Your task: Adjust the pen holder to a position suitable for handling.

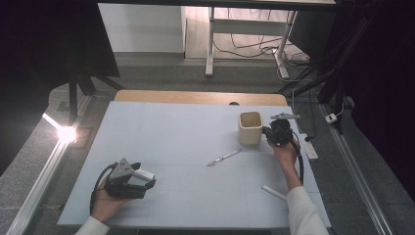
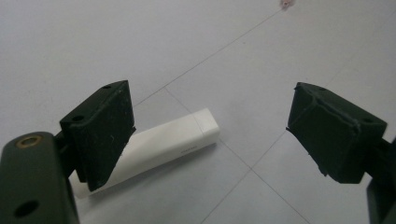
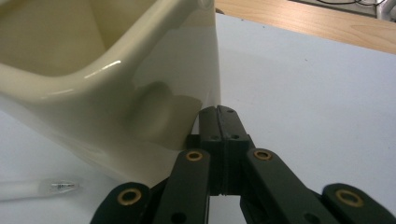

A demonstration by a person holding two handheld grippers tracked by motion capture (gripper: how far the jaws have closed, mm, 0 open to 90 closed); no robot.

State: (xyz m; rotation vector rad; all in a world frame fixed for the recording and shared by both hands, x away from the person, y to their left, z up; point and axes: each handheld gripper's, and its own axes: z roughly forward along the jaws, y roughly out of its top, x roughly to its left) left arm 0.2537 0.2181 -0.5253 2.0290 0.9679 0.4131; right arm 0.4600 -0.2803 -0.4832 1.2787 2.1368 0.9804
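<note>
Fingers first: on my left gripper (image 2: 205, 135) the two black jaws stand wide apart, low over the pale grey table mat (image 1: 171, 132), holding nothing. The flat white plastic stick with a squared cap (image 2: 173, 144) lies on the mat between them, its tail end tucked behind the left-hand pad (image 2: 102, 130) in the left gripper view; whether that pad touches it I cannot tell. The other pad (image 2: 334, 133) is well clear of it.

On my right gripper (image 3: 218, 114) the jaws are pressed flat together with nothing between them, their tips right up against the outer wall of the cream glazed square cup (image 3: 140, 93). From above, that cup (image 1: 250, 128) stands upright near the far right of the mat, with my right gripper (image 1: 274, 133) just beside it.

What worries me: the stick lies slantwise across my left jaws, so closing as things stand would likely catch only one end, and it could pivot, skid out, or tip out of the grip when lifted. Its flat, smooth body gives the pads little to bite on.

On the right, closed tips leaning on a glossy wall can shove the cup or tilt it. A thin clear pen (image 1: 223, 157) lies mid-mat, and a small white stick (image 1: 274, 192) sits by my right sleeve; a careless sweep of the forearm could knock either one.
</note>
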